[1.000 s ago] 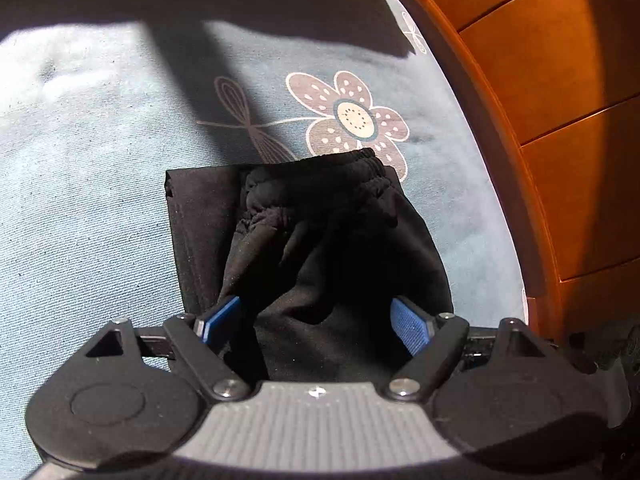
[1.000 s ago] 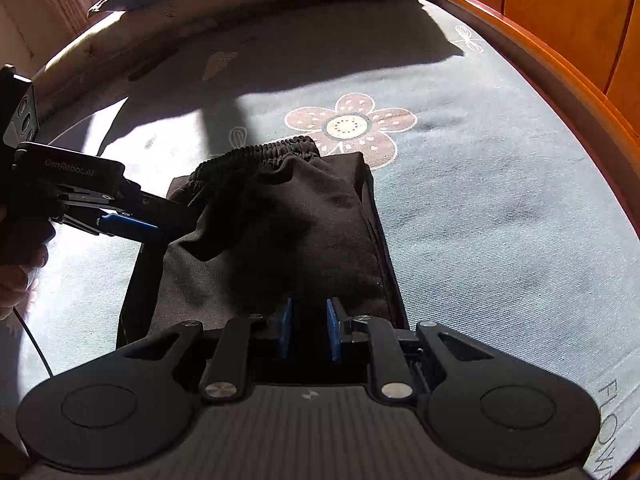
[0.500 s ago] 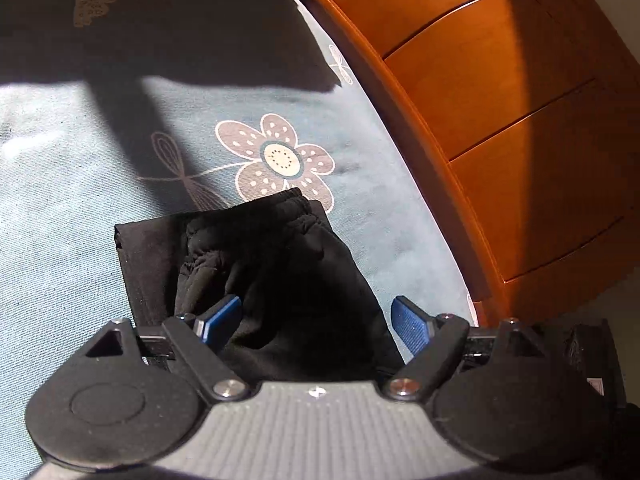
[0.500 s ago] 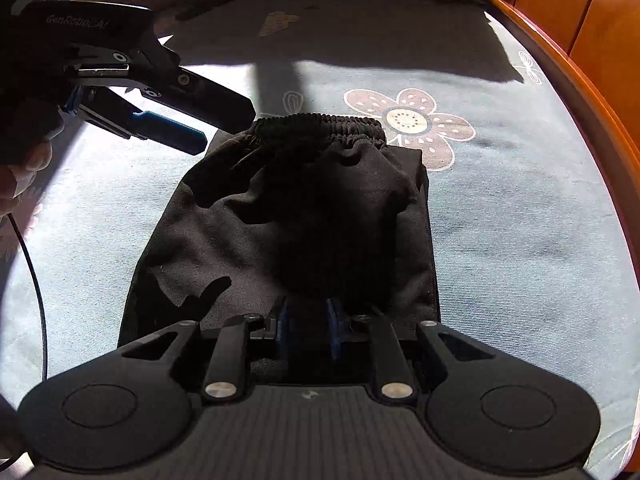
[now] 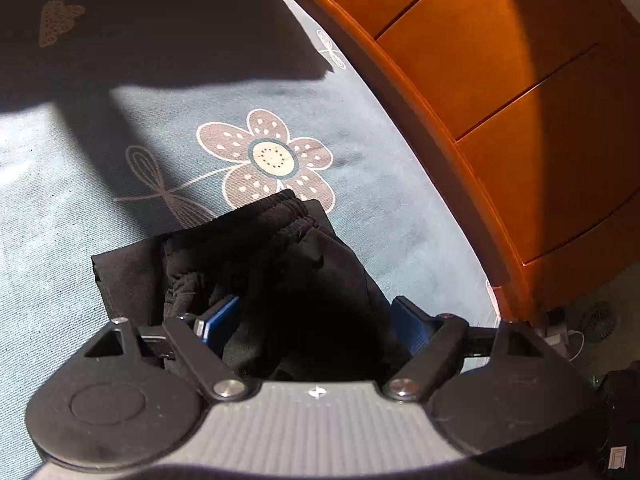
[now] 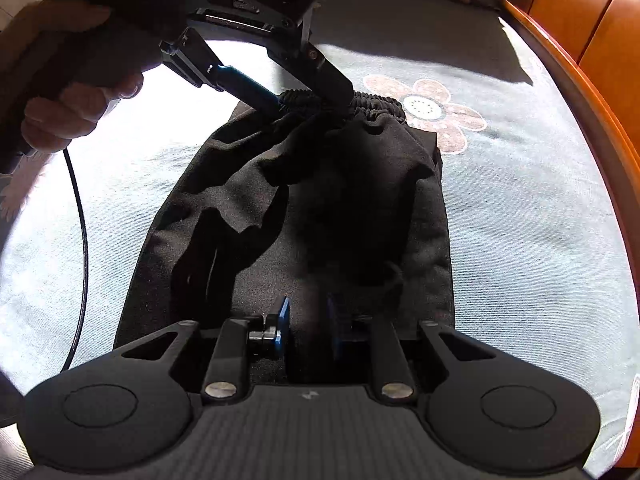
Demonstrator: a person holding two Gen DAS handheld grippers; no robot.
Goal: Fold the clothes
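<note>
- Two hand-held grippers meet over one pair of black trousers (image 6: 332,216), which lies partly folded on a blue-grey bedspread (image 6: 520,208) printed with a brown flower (image 5: 266,160).
- In the right wrist view we see the trousers filling the centre of the frame, their gathered elastic waistband (image 6: 360,104) at the upper middle, just left of the flower print.
- The right gripper (image 6: 308,326) sits at the lower centre of that view; its blue pads are drawn near together with a ridge of black cloth pinched between them, so we read it as clenched on the trousers.
- The left gripper (image 6: 308,106) comes in from the upper left of the same view, held by a hand (image 6: 76,108), its two fingers reaching down to the waistband and standing apart either side of the bunched elastic.
- In the left wrist view its blue pads (image 5: 218,318) stand wide, black cloth lying loose between them; we read it as released, not yet closed on anything.
- A black cable (image 6: 82,240) hangs down the left edge of the right wrist view.
- An orange wooden bed frame (image 5: 500,92) curves down the right side of both views.
</note>
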